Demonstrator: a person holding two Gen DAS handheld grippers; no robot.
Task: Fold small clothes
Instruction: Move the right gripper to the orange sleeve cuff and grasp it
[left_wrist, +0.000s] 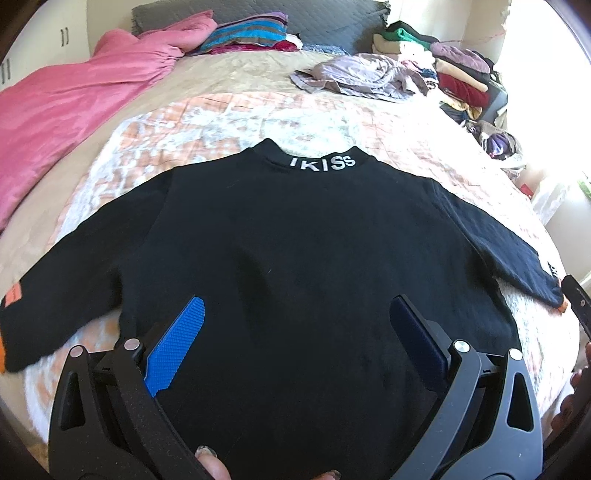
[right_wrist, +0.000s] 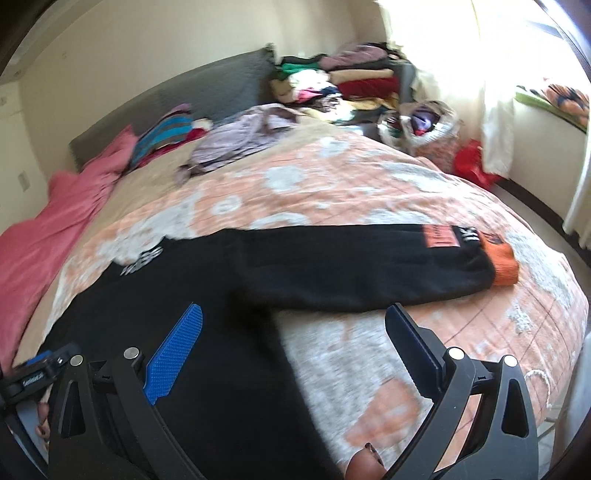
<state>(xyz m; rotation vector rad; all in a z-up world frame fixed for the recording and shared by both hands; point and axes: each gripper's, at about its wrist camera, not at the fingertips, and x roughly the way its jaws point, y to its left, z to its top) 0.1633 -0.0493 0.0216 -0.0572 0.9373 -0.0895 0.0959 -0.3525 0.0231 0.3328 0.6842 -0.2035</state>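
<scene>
I am looking at a big bed (left_wrist: 229, 107) with an orange and white quilt (right_wrist: 332, 184) on top. The black sweater (left_wrist: 295, 240) is my landmark. It lies flat in the middle of the quilt with both sleeves spread out, and white letters show on its collar (left_wrist: 323, 162).

Far to the left of the sweater is a pink blanket (left_wrist: 74, 96). Behind the sweater, by the grey headboard (left_wrist: 258, 11), is a striped folded pile (left_wrist: 247, 35). Behind it and a bit to the right lies a crumpled pale purple cloth (left_wrist: 354, 75). Further right is a heap of mixed clothes (left_wrist: 454, 70).

My left gripper (left_wrist: 295, 321) hangs over the bottom part of the sweater. Its two blue pads are wide apart and grab nothing.

My right gripper (right_wrist: 291, 328) is over the sweater's right edge, near the armpit. Its pads are also spread wide and hold nothing. The right sleeve (right_wrist: 351, 269) stretches out past it and ends in an orange cuff (right_wrist: 502, 264).
</scene>
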